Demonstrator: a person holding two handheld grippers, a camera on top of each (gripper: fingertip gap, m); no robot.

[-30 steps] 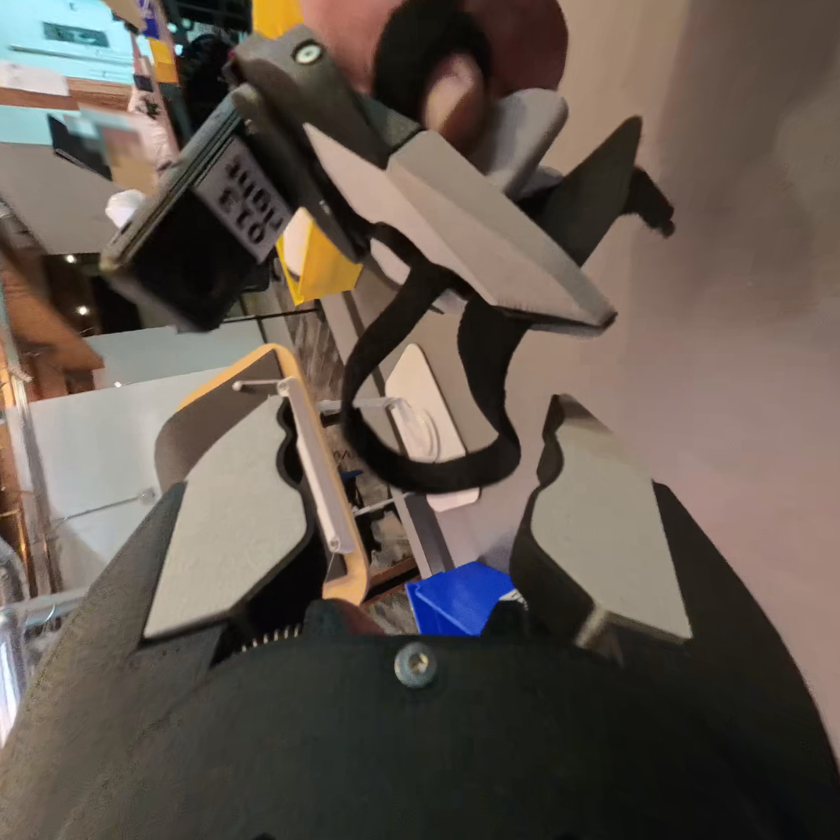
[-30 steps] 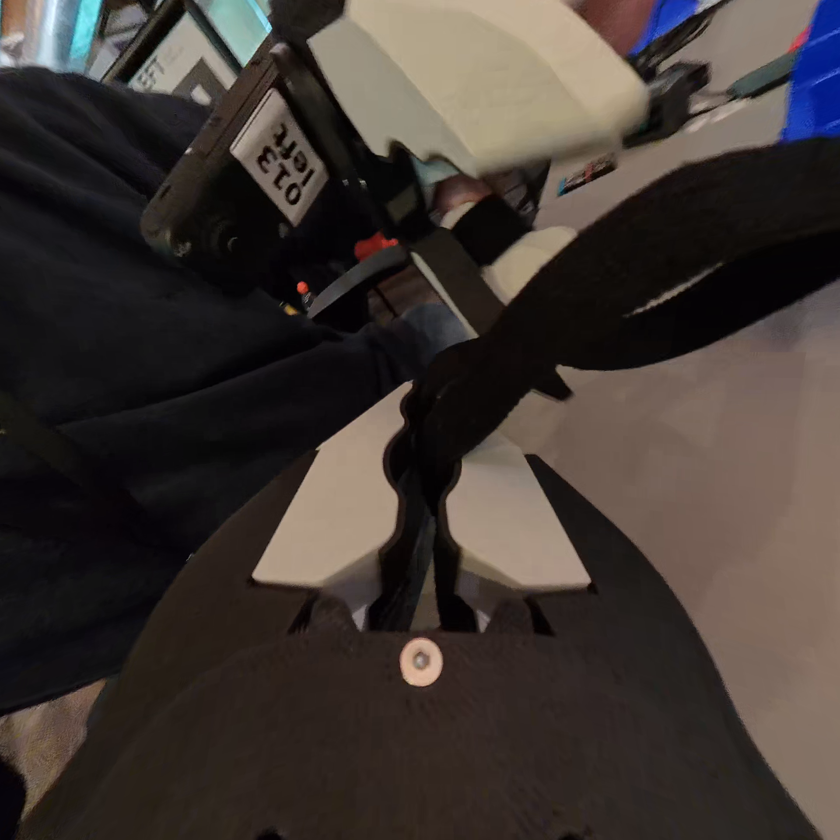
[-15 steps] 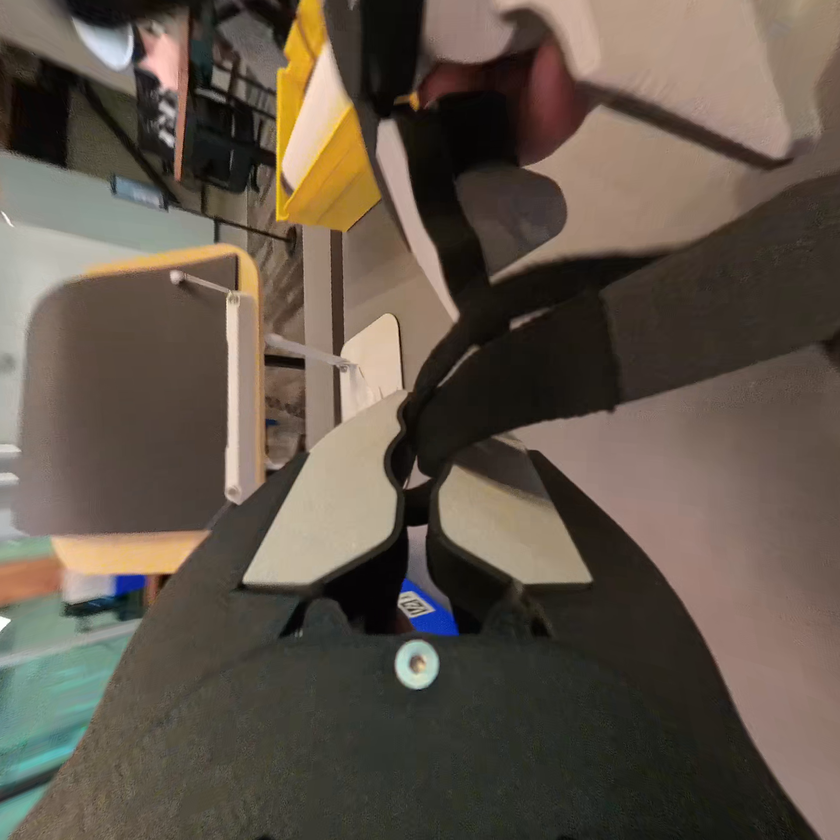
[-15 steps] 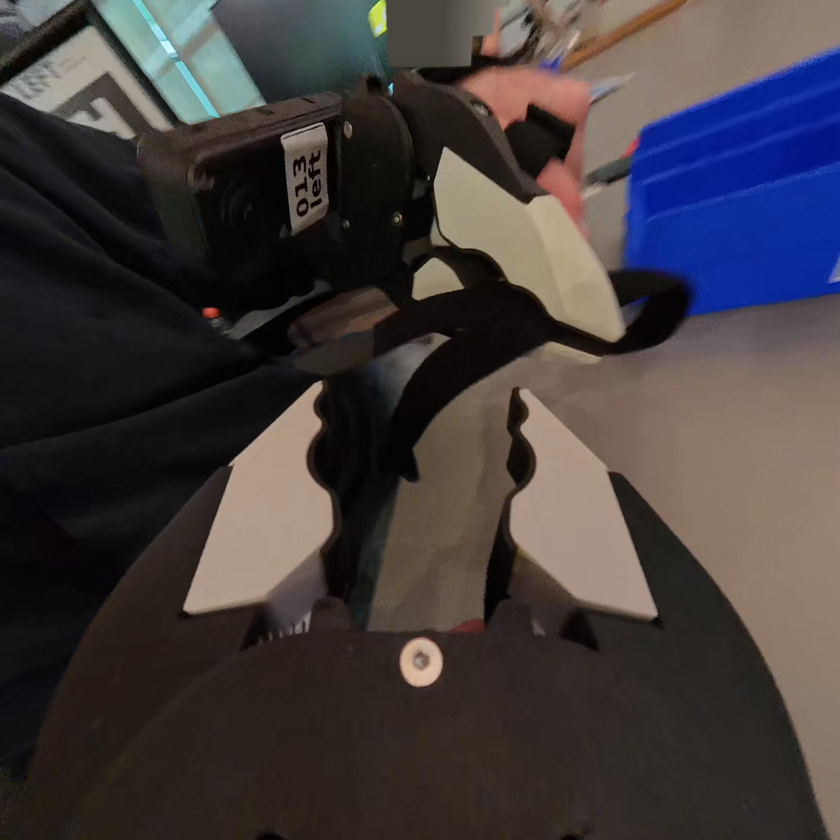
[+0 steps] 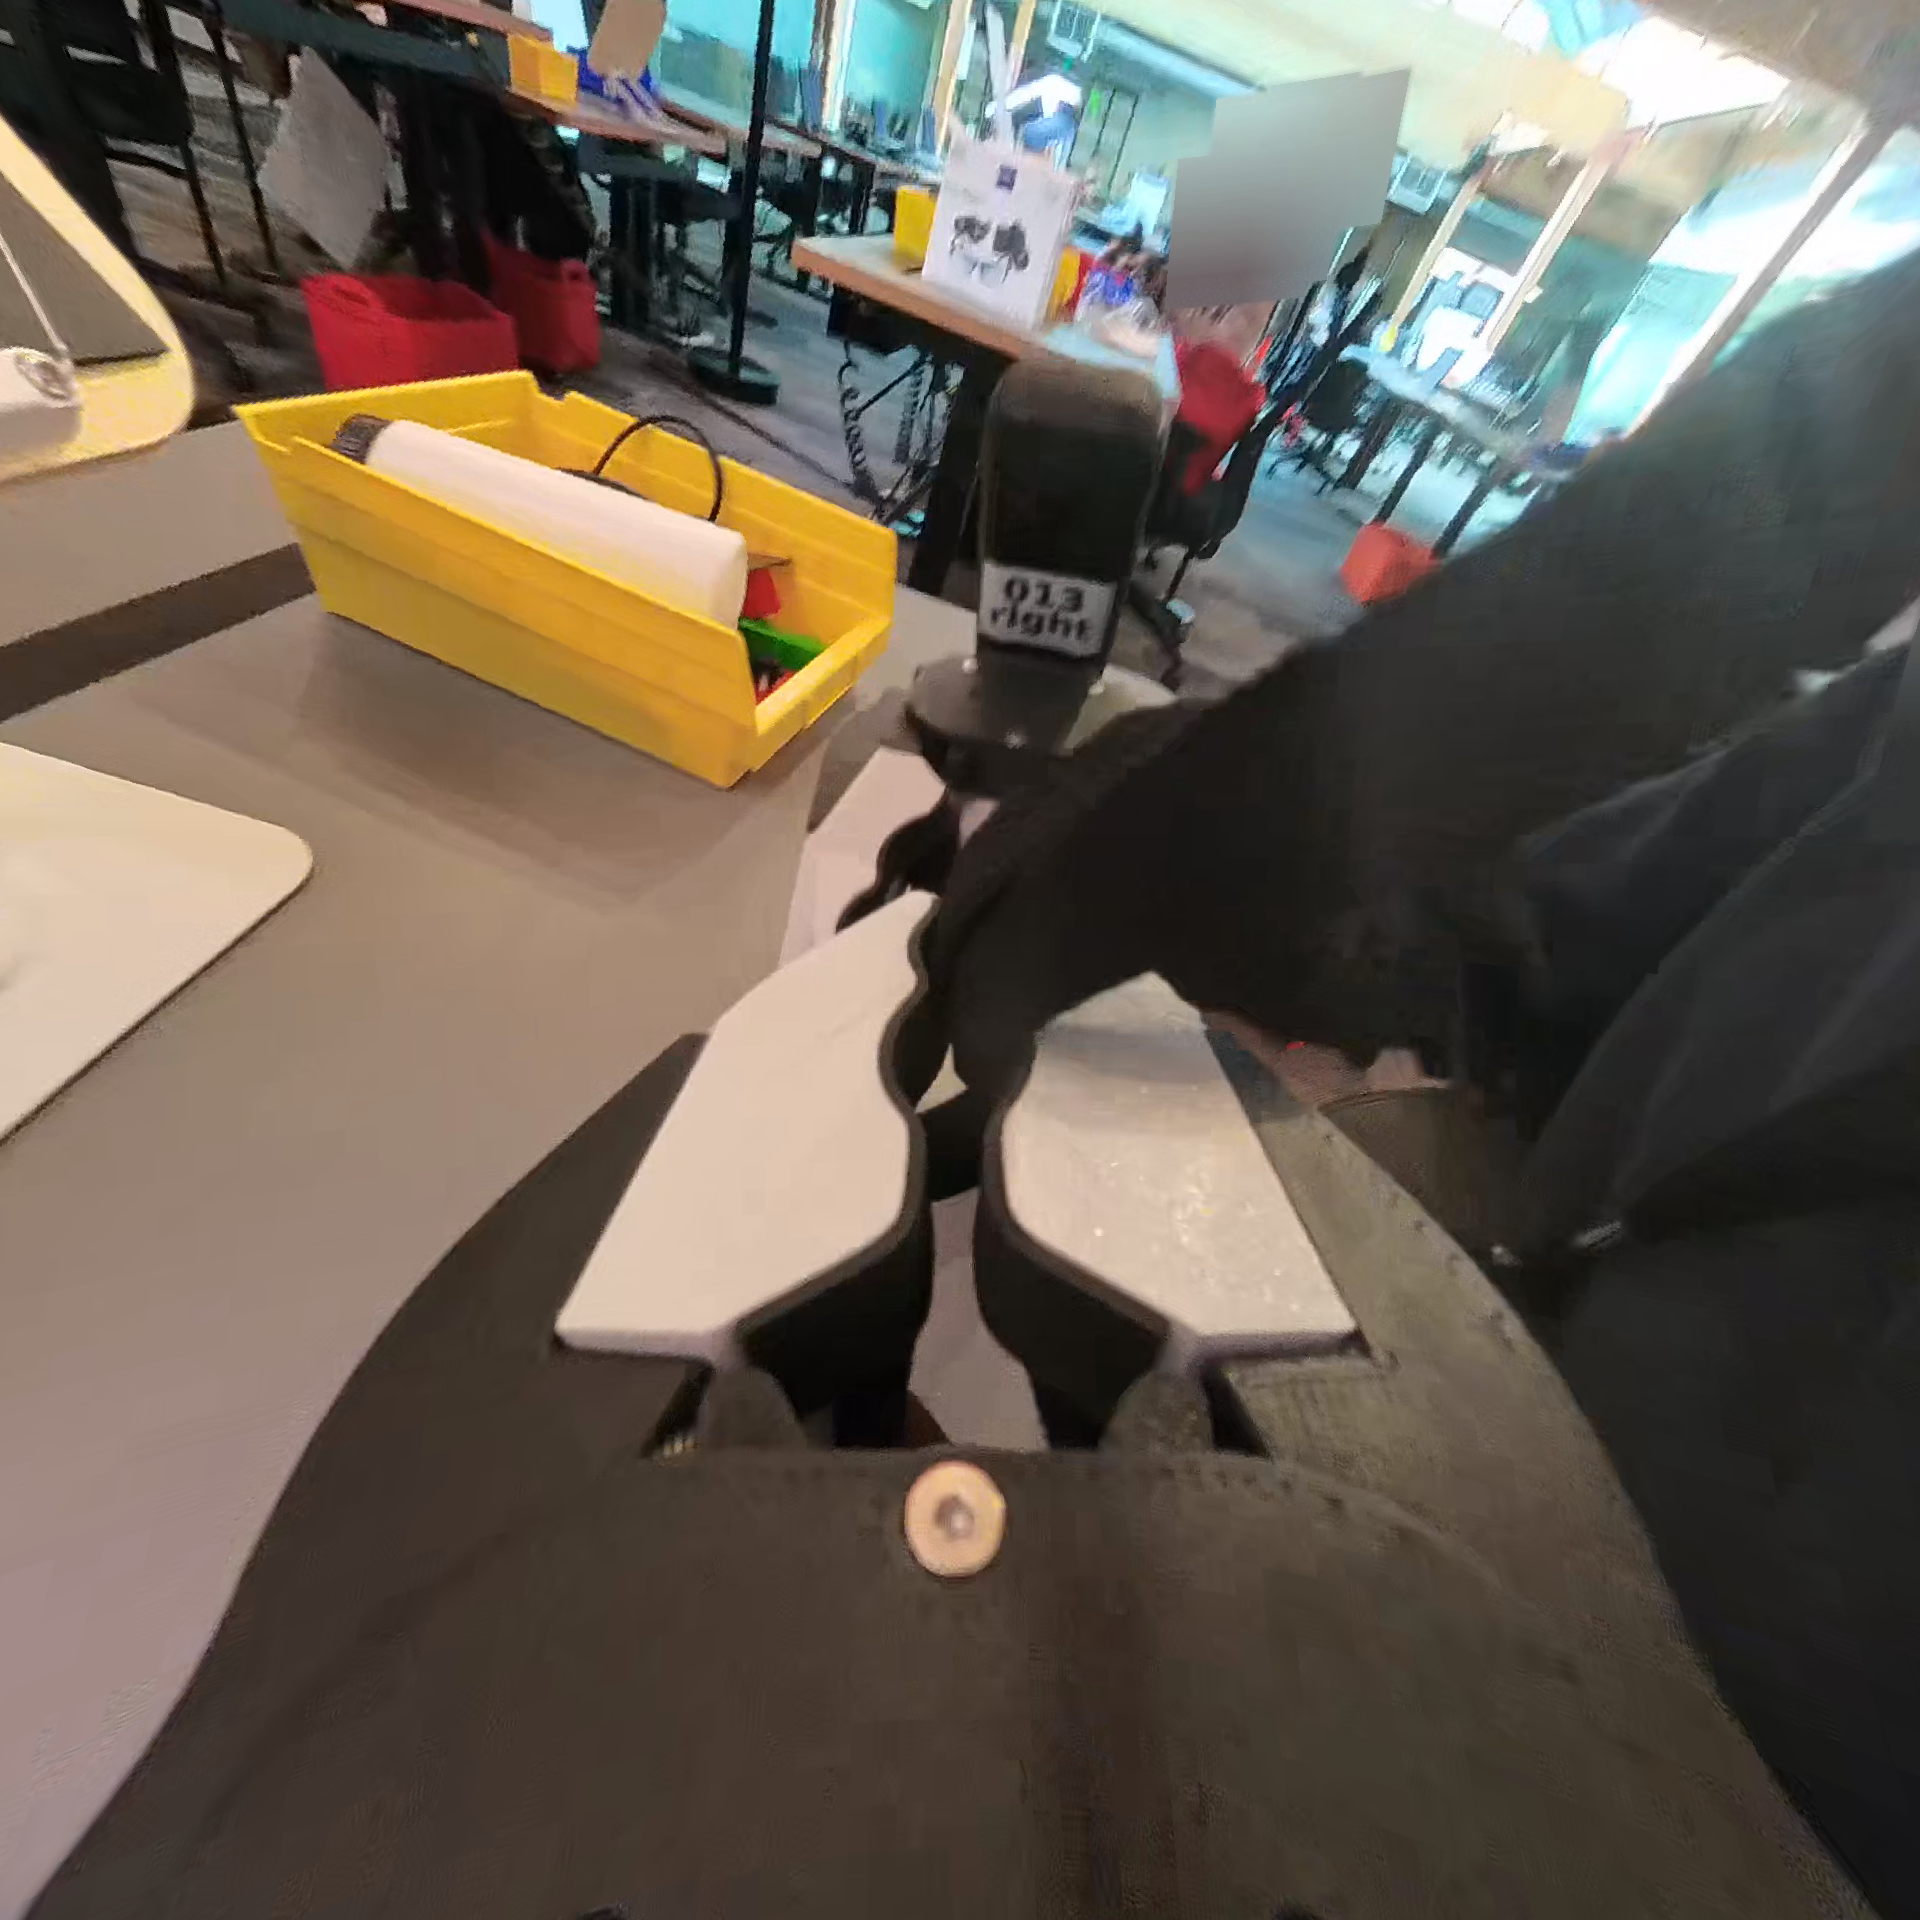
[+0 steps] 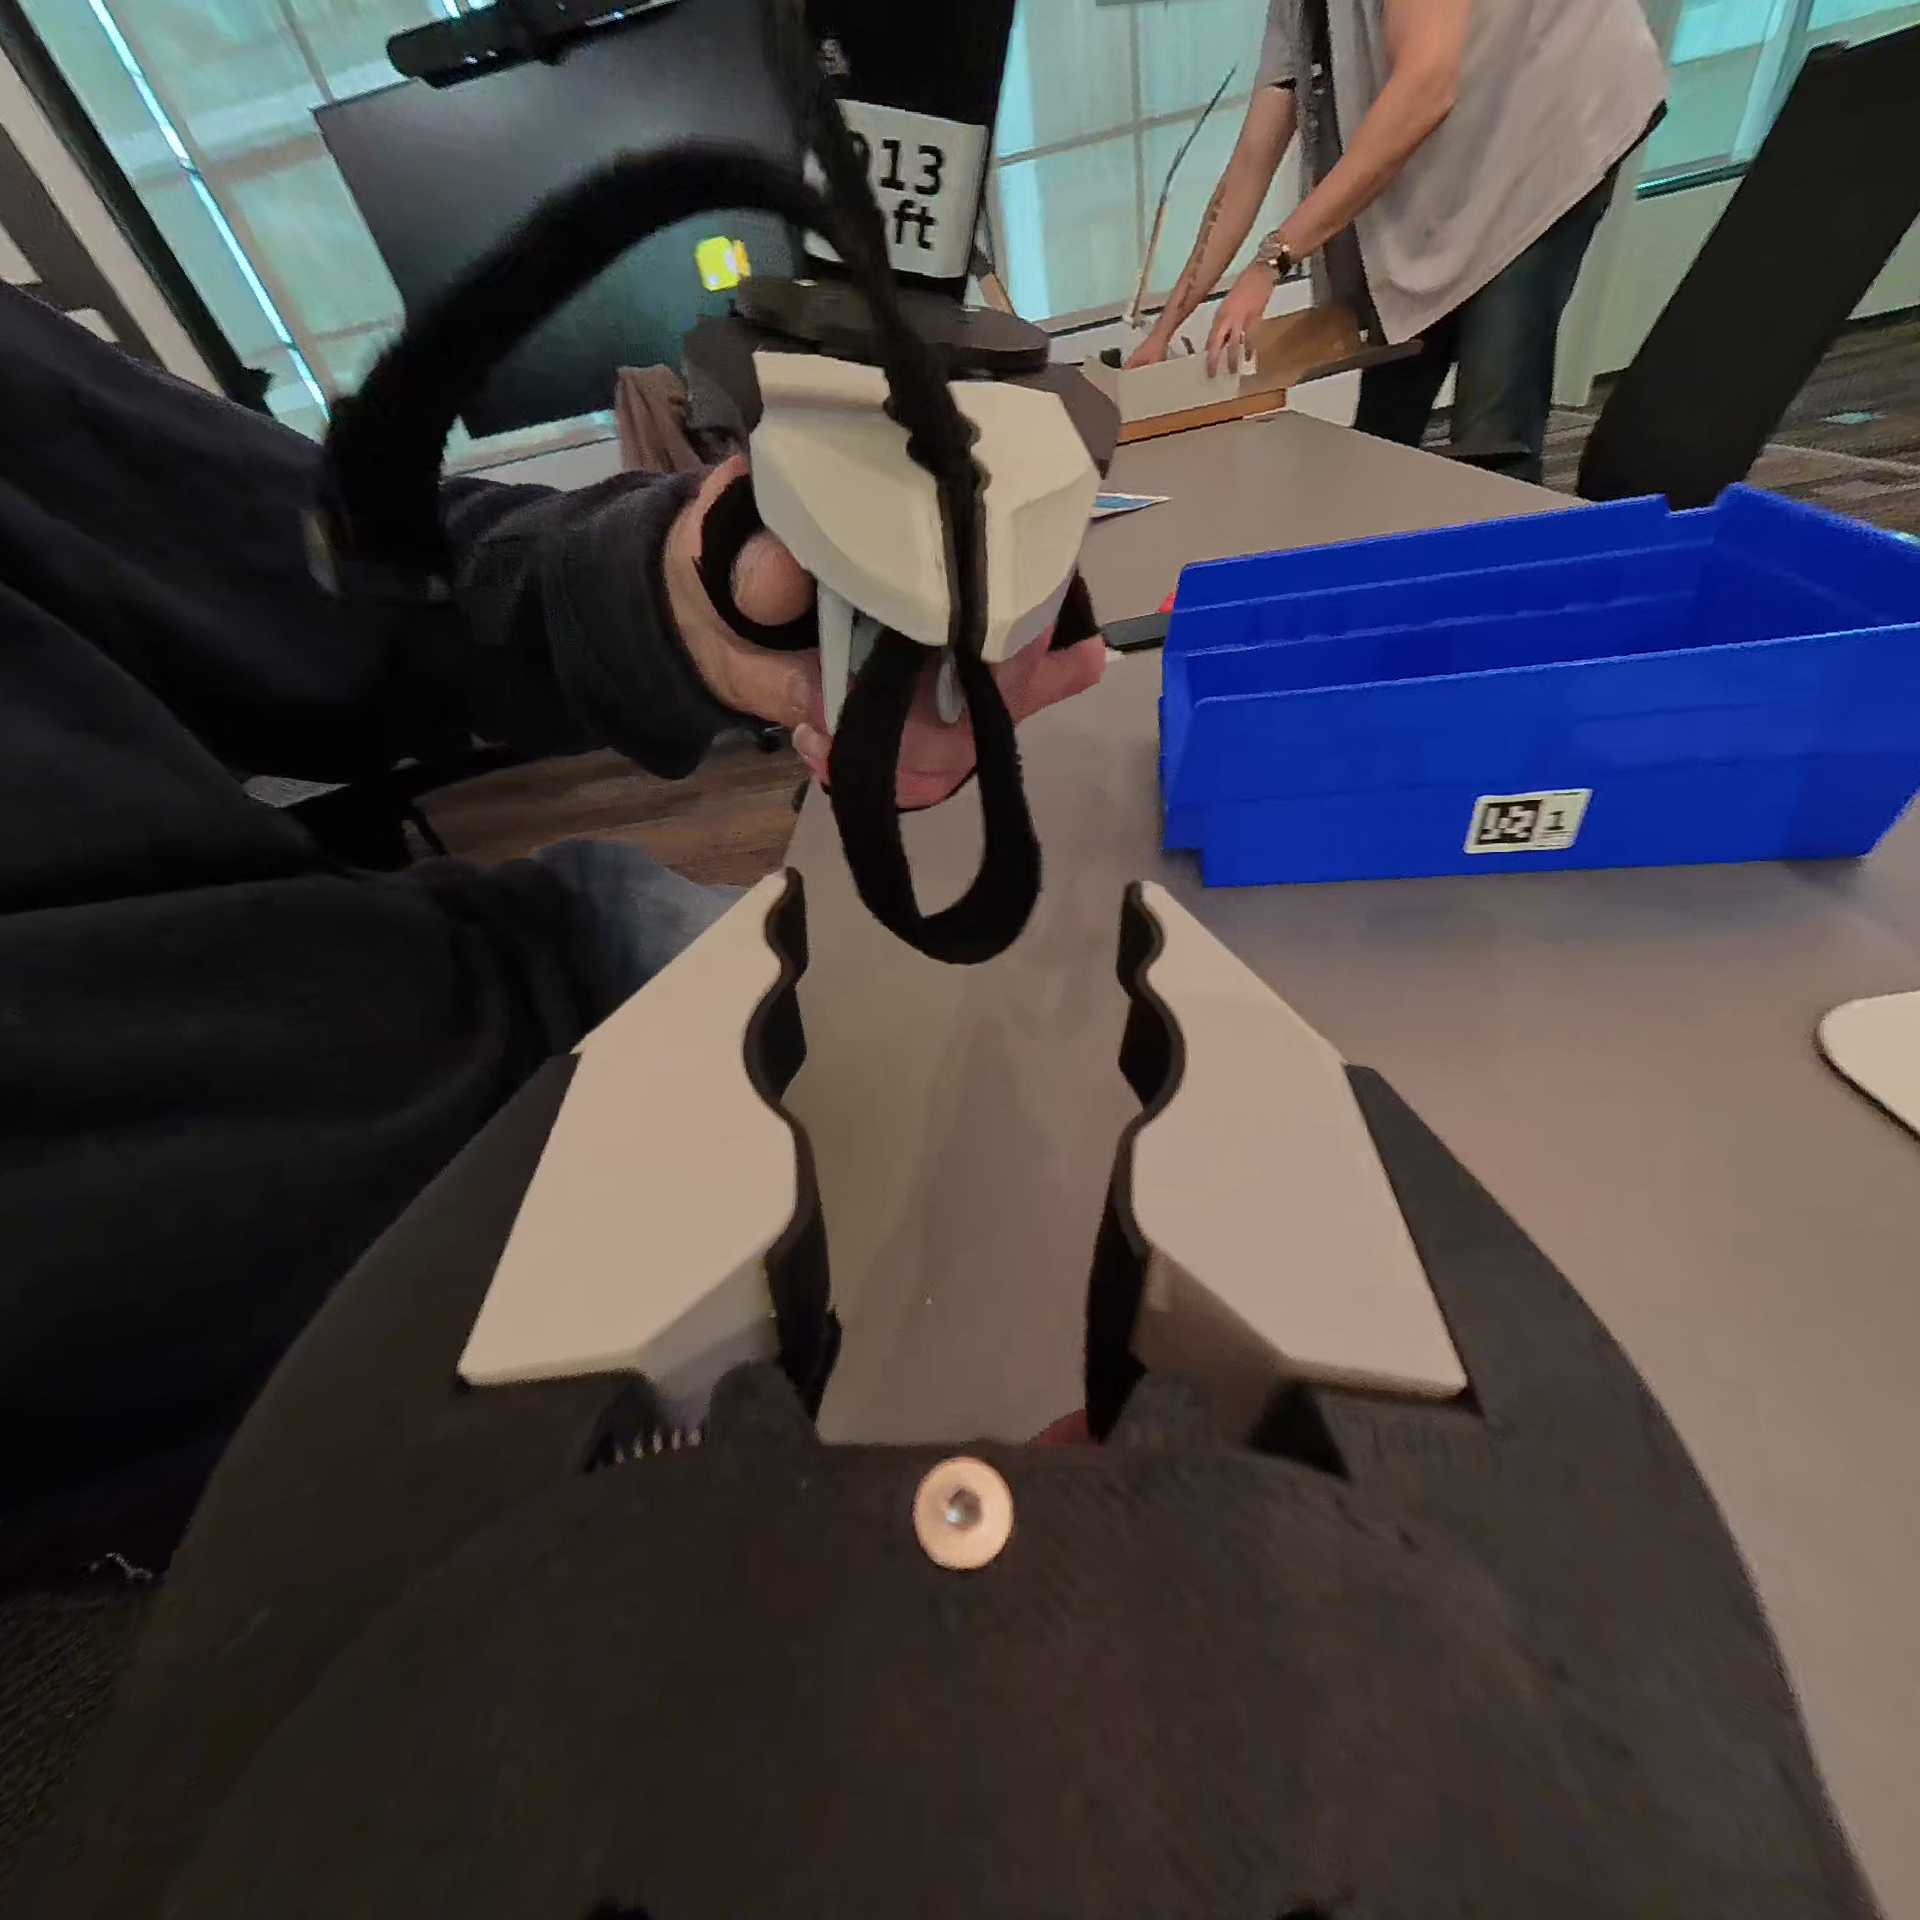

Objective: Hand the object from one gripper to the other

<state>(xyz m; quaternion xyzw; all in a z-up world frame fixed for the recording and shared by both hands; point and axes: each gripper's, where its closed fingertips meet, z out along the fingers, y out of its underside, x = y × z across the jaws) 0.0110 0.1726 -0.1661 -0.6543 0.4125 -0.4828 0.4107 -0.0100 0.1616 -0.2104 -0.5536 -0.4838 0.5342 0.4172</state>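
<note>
The object is a black fabric strap [image 6: 935, 821]. In the right wrist view my left gripper [image 6: 951, 644] points down and is shut on the strap; a loop hangs below its white fingers [image 6: 862, 520] and another length arcs up to the left. My right gripper [image 6: 961, 904] is open and empty, its tips just under the loop and not touching it. In the left wrist view my left gripper [image 5: 987, 997] is shut on the strap [image 5: 1195, 883], which runs off to the right. The right gripper's body [image 5: 1060, 582] stands just beyond.
A yellow bin [image 5: 582, 582] holding a white roll sits on the grey table [image 5: 436, 935], with a white mat [image 5: 104, 914] at the left. A blue bin [image 6: 1538, 707] stands at the right. A person [image 6: 1455, 156] works at a far table. A dark sleeve [image 6: 260, 727] is on the left. About 5 cm separates my left fingertips from my right.
A second ago the right gripper held the strap and the left was open. The left then shut on the strap and the right opened and drew back.
</note>
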